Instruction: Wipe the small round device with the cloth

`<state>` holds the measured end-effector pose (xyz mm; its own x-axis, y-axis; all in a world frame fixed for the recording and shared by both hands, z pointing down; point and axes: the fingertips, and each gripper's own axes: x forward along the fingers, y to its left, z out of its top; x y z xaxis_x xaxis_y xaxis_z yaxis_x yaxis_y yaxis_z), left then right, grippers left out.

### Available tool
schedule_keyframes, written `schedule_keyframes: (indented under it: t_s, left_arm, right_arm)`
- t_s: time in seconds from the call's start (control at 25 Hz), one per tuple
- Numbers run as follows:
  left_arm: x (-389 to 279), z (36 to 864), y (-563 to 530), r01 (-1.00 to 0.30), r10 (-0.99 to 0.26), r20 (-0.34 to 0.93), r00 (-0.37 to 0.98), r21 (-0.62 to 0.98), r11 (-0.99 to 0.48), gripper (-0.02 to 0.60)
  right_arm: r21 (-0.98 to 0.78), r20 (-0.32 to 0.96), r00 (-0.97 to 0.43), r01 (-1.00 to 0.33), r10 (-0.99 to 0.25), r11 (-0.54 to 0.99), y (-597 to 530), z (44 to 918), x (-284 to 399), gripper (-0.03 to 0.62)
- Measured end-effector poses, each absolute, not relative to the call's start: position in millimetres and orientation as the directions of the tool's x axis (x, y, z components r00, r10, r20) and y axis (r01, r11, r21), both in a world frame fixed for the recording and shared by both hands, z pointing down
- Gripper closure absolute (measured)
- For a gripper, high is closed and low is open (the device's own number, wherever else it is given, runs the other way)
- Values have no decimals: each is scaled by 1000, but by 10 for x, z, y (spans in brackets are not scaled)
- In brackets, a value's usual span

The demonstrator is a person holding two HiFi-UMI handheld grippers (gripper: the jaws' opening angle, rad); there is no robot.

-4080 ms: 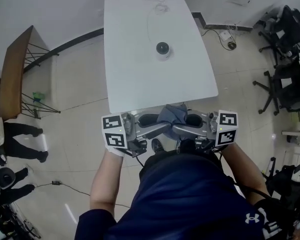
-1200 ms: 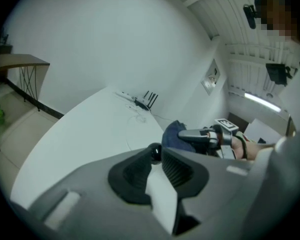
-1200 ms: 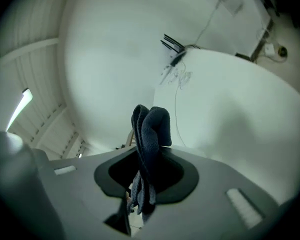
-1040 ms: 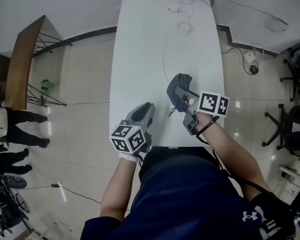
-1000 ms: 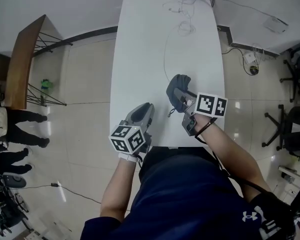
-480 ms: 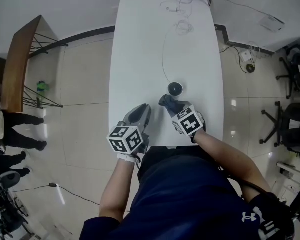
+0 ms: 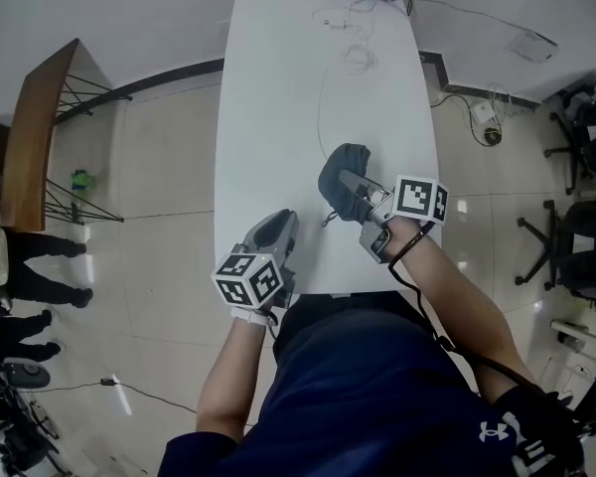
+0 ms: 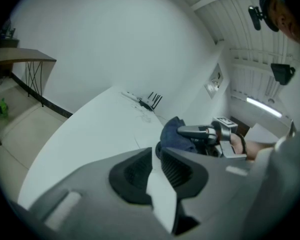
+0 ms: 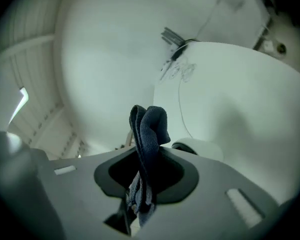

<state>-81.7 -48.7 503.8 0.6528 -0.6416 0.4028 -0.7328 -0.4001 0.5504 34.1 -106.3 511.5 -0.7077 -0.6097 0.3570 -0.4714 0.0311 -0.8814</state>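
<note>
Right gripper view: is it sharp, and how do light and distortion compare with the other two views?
Right gripper view: dim, greenish, soft; the cloth in the right claw is slightly blurred; black round corners. Left gripper view: same fisheye bending, left claw out of focus. Head view: sharpest, even light, small glare on the floor.

Office or meeting room — long white table [image 7: 278, 117], swivel chairs [image 7: 576, 251], glossy tiled floor [image 7: 159, 197], trailing cables [image 7: 482, 127].

Glossy beige tiled floor [image 7: 159, 266] surrounds the white bench [image 7: 278, 87]; wooden side table [image 7: 35, 137] at left, black office chairs [image 7: 576, 246] at right.
</note>
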Motion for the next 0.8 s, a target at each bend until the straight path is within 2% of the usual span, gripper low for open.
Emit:
schedule_keyframes:
  t_s: [0.08,0.2,0.32,0.44,0.52,0.6,0.72,0.8]
  left_arm:
    - [-759,5023,-505,-736,-631,412,658,528,-423,528]
    - [-606,5014,-569,-746,-607,440,662,472,-471,528]
    - [-370,4992,-675,-749,-580,474,662,388,-538,528]
    - [-86,5037,-803,-726,-533,534,656,255,-638,514]
    - [64,5115,-886,-693,-502,580,642,158,-704,497]
    - [160,5218,-968,-665,-481,612,628,101,-740,494]
    - [275,5280,-1005,-640,-434,636,639,127,-758,495]
    - [335,5270,-976,-631,-408,643,648,152,-761,500]
  right_arm:
    - [-920,313,-673,-390,-670,-38,-1076,5160,663,503]
    - [-918,336,-619,-382,-710,-102,-982,5410,1063,503]
    - [-889,403,-602,-437,-689,-138,-805,5705,1200,503]
    - [-815,495,-566,-566,-659,-126,-694,5885,1255,503]
    - [-726,537,-512,-686,-670,-58,-710,5837,1296,503]
    - [-657,504,-512,-750,-695,76,-778,5616,1227,503]
    - [-658,409,-652,-695,-638,288,-812,5311,871,503]
    - [-707,399,-721,-635,-566,312,-773,5371,733,503]
